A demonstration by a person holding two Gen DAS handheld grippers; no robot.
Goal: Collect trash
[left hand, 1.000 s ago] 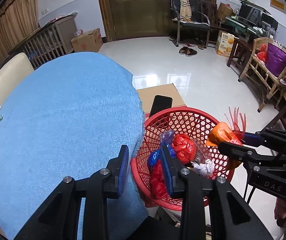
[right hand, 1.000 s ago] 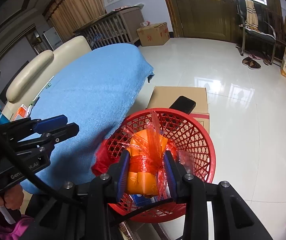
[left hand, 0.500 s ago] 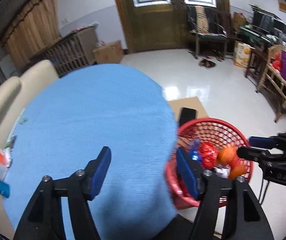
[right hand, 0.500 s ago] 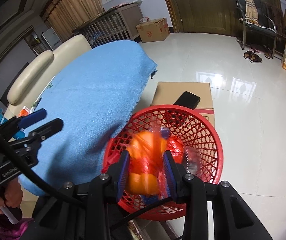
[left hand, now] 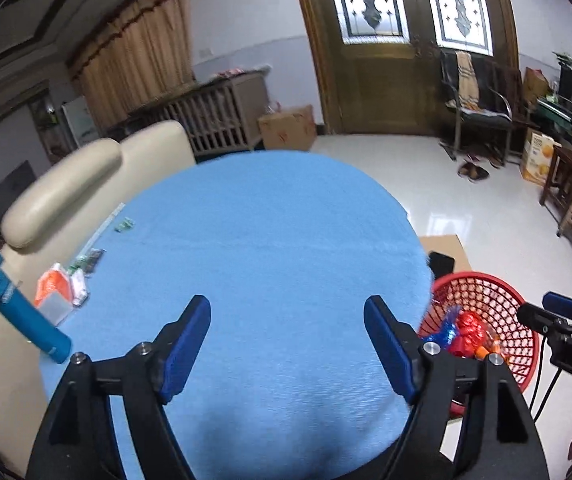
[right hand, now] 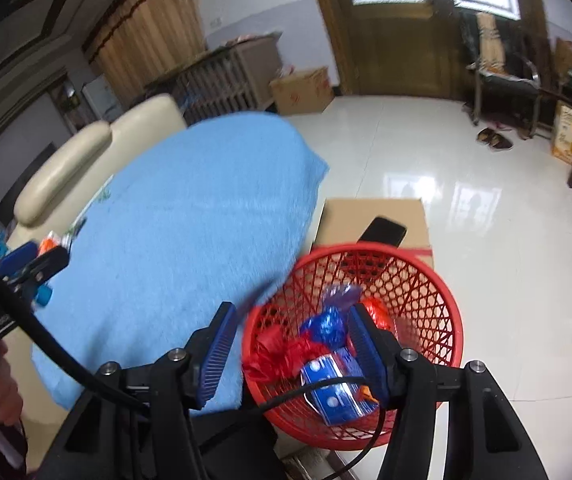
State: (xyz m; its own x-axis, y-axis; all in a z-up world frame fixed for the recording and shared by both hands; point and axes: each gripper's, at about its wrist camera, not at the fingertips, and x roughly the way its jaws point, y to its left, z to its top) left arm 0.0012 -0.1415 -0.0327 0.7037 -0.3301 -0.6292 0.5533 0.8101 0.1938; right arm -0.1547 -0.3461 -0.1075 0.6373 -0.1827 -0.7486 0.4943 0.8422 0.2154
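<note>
A red mesh basket (right hand: 426,276) stands on the floor at the right edge of the blue-covered round table (left hand: 277,256). It holds red, blue and orange wrappers (right hand: 326,344); it also shows in the left wrist view (left hand: 498,304). My right gripper (right hand: 292,350) is open and empty above the basket's near rim. My left gripper (left hand: 286,346) is open and empty over the table's near part. At the table's far left lie a blue bottle (left hand: 25,316) and an orange-and-white packet (left hand: 55,290).
A cardboard box (right hand: 370,216) with a black phone (right hand: 382,231) on it sits behind the basket. Cream chairs (left hand: 85,184) stand at the table's left. A shiny tiled floor spreads to the right, with chairs and furniture along the far wall.
My right gripper opened and the orange-and-red wrapped trash dropped into the basket. My left gripper opened wide and swung left, from over the basket to over the table.
</note>
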